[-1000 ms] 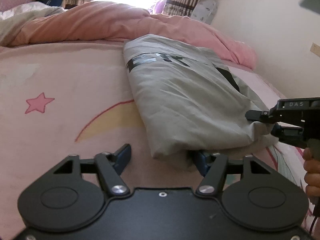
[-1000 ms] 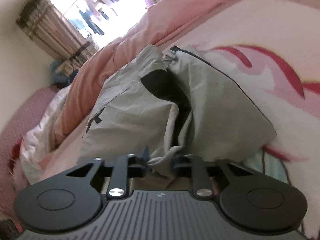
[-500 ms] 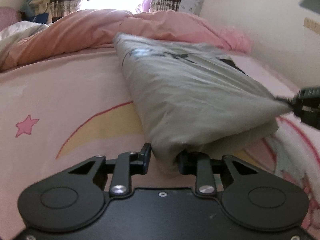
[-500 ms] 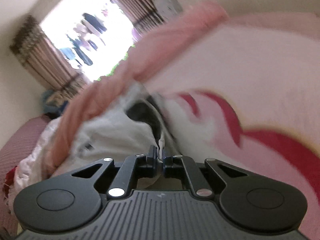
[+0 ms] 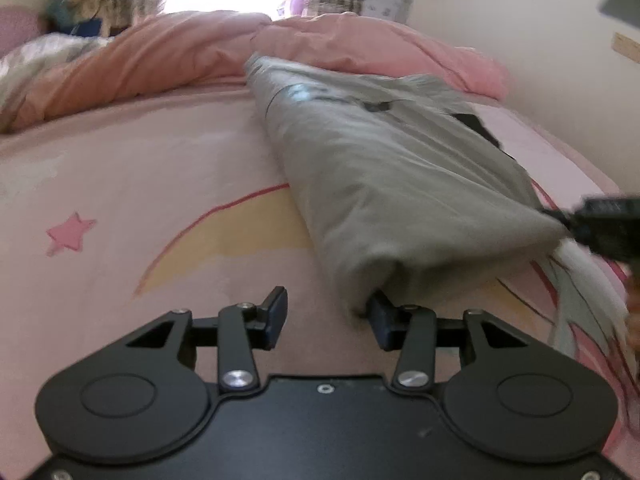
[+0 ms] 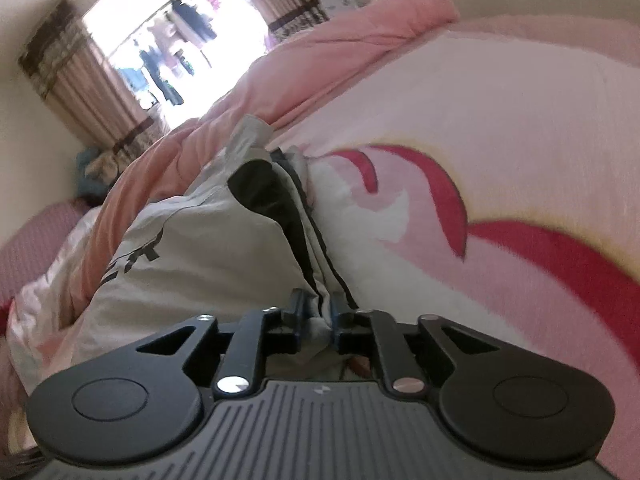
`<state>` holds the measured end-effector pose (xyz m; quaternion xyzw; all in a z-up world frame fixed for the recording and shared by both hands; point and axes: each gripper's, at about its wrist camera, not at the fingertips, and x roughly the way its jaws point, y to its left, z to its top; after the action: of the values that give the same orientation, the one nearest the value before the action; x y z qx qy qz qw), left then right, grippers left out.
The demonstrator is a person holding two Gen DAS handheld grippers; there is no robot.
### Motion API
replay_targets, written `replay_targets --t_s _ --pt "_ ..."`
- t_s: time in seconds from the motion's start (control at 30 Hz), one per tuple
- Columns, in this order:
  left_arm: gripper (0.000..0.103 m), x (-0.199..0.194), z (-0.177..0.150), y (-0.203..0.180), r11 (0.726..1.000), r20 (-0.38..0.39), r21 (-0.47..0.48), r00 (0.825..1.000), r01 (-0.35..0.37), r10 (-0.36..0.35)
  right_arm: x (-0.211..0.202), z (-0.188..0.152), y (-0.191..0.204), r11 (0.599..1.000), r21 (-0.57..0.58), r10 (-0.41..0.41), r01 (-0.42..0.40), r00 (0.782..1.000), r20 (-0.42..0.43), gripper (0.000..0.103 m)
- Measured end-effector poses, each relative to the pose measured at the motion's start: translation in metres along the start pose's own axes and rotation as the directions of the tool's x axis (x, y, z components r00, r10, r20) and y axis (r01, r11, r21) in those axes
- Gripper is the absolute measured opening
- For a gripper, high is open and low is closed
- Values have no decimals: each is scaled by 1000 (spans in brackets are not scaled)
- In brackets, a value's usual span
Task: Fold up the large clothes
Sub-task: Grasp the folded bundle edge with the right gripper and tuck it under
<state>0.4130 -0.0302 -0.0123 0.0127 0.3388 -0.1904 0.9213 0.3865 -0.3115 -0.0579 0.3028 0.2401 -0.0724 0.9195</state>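
Right claw [image 6: 316, 318] opening (on grey garment [image 6: 208, 248]).

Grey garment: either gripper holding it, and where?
Right gripper, jaws opening, has the grey garment's near corner between its pads; left gripper, opening, holds nothing.

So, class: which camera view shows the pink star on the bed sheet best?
The left wrist view: the pink star lies plainly on the bed sheet there. The right wrist view shows no star, only red swirls.
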Motion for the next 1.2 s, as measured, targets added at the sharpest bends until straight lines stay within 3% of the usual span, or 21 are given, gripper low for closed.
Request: replay_targets --t_s 0.13,0.23,0.37,0.47,0.57,0.67,0.7,0.73,0.77,0.93,1.1,1.2 --pt "52 -40 16 11 999 65 35 998 -26 24 -14 26 9 996 -66 56 -54 998 30 36" --pt "54 -40 49 24 999 130 -5 991 33 -32 -8 59 28 989 -129 83 -73 994 71 49" --pt "54 5 94 37 995 150 -57 986 79 -70 37 108 51 979 -175 118 -106 991 56 56" --pt "53 47 120 54 987 120 -144 991 73 -56 80 135 54 981 -135 139 -142 990 -34 59" --pt "53 78 133 65 969 83 -214 991 123 -107 115 146 54 984 -103 138 -146 987 -79 59" --pt "53 100 134 59 967 60 -207 988 150 -140 132 139 55 984 -120 116 -129 987 -107 59" --pt "54 102 132 56 966 60 -203 987 161 -152 135 137 56 983 -126 120 -135 986 -117 56" --pt "57 105 134 51 970 65 -191 988 152 -142 139 137 55 980 -131 131 -149 982 -135 23" --pt "57 106 136 45 976 66 -169 990 136 -126 140 136 56 979 -137 133 -153 981 -143 4" --pt "57 107 147 40 978 84 -145 986 152 -141 108 143 63 973 -195 124 -126 992 -22 1" --pt "64 127 142 34 991 72 -97 993 96 -89 145 127 34 989 -142 32 -45 995 -96 1" --pt "69 133 139 31 994 64 -76 996 73 -68 149 119 22 994 -93 40 -49 995 -94 2"
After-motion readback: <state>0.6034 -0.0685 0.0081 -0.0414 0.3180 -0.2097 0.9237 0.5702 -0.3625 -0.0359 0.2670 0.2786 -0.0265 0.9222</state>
